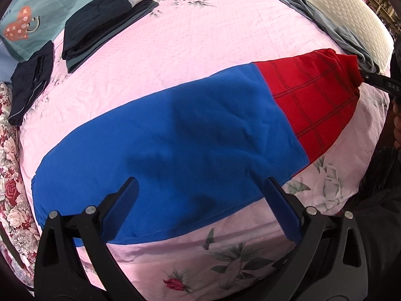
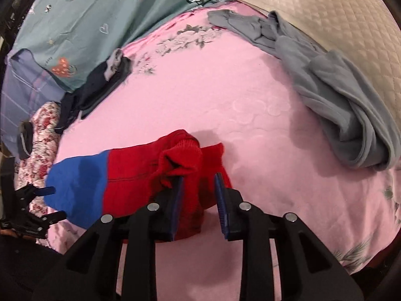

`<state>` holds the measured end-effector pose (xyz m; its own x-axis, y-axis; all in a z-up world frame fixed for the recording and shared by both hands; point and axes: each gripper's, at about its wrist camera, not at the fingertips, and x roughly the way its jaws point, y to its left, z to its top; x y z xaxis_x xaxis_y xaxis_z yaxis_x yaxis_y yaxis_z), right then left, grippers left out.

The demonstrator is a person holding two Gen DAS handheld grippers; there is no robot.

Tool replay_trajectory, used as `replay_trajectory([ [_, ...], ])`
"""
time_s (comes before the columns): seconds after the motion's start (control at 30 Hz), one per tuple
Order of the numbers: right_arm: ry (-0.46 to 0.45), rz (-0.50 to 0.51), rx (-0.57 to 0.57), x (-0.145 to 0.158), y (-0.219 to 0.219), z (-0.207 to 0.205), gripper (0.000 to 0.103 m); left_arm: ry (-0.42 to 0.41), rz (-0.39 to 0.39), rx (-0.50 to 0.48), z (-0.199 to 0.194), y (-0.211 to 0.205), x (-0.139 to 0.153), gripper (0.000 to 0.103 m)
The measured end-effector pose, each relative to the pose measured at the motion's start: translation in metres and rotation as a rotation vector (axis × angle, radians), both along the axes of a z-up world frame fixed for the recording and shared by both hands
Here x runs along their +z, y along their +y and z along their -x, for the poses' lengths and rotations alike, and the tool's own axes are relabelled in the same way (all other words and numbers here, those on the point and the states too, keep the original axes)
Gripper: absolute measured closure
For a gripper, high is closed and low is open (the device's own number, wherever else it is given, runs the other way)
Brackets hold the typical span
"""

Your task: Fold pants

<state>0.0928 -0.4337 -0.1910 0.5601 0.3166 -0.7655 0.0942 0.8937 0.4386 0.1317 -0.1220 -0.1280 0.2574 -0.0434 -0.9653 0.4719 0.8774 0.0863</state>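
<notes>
A pair of pants, blue (image 1: 188, 130) with a red checked lower end (image 1: 313, 100), lies flat and stretched across the pink sheet (image 1: 200, 37). My left gripper (image 1: 201, 183) is open just above the blue part near the front hem, with nothing between its fingers. It also shows at the left edge of the right wrist view as the left gripper (image 2: 54, 203). My right gripper (image 2: 199, 178) is shut on the bunched red cuff (image 2: 180, 155), which is lifted slightly off the sheet. In the left wrist view the right gripper (image 1: 376, 80) holds that cuff at the far right.
Two folded dark garments (image 1: 100, 25) (image 1: 30, 85) lie at the back left. A crumpled grey garment (image 2: 325, 95) sprawls at the right beside a cream quilted pillow (image 2: 325, 25). A teal patterned duvet (image 2: 87, 25) lies behind, and a floral quilt (image 1: 12, 175) runs along the left edge.
</notes>
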Motion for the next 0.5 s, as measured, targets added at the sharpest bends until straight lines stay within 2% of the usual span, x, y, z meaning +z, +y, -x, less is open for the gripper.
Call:
replay_trajectory([
  [0.13, 0.062, -0.077, -0.112, -0.018, -0.025, 0.000, 0.072, -0.003, -0.007, 0.000, 0.000, -0.002, 0.001, 0.002],
  [0.23, 0.079, -0.198, -0.114, -0.025, -0.034, -0.001, 0.073, 0.005, -0.007, 0.007, -0.002, -0.002, 0.000, 0.002],
  [0.27, 0.088, -0.219, -0.097, -0.026, -0.032, -0.004, 0.076, 0.004, -0.006, 0.008, -0.003, -0.002, 0.000, 0.002],
  [0.3, 0.101, -0.210, -0.066, -0.026, -0.025, -0.008, 0.078, 0.002, -0.002, 0.010, -0.004, -0.002, 0.000, 0.002],
  [0.33, 0.104, -0.182, -0.047, -0.024, -0.020, -0.009, 0.088, 0.000, 0.000, 0.013, -0.005, -0.002, 0.000, 0.002],
  [0.37, 0.112, -0.169, -0.031, -0.024, -0.016, -0.011, 0.093, 0.000, 0.002, 0.018, -0.006, -0.002, -0.001, 0.002],
  [0.5, 0.120, -0.167, -0.112, -0.022, -0.027, -0.006, 0.096, 0.006, -0.005, 0.045, -0.011, 0.004, -0.008, 0.002],
])
